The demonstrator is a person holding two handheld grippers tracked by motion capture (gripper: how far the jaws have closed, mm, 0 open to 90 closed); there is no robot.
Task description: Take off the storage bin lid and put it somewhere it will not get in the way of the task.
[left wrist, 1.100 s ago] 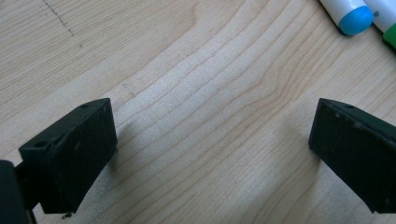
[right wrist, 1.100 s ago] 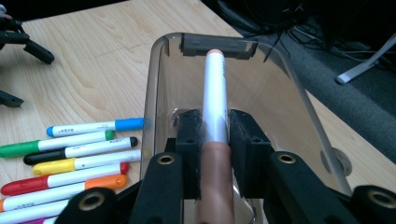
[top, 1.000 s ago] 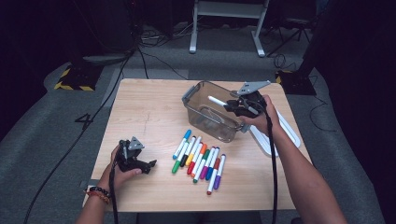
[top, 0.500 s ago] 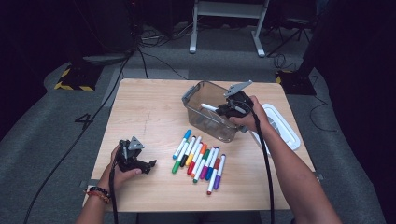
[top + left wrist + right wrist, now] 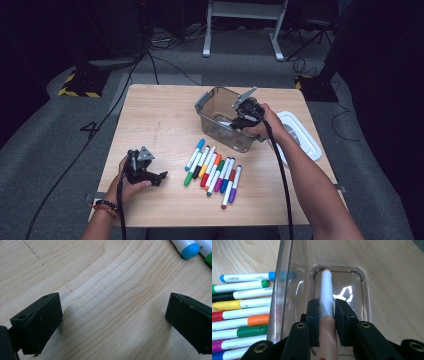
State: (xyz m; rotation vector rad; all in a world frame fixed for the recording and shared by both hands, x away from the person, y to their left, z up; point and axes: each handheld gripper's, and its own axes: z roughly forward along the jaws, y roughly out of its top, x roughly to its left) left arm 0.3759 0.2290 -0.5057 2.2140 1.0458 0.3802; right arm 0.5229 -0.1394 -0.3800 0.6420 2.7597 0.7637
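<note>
Clamping the light, stiff, slick marker [image 5: 325, 302] mid-barrel, right gripper [image 5: 326, 312] hung over the bin [image 5: 207, 102]; left gripper [image 5: 112, 322] fingers stood apart at 7 o'clock on bench [image 5: 160, 115].

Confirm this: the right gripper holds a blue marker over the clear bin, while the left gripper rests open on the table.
Wrong on colour: in the right gripper view, the right gripper grips a peach-capped marker, not blue, over the clear bin. The left gripper does rest open on the table.

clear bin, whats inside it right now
Inside the clear bin is one marker with a peach cap, clamped between the jaws of the right gripper, which reaches in from above. The gripper body covers the bin's near end, so anything lying there cannot be seen.
</note>
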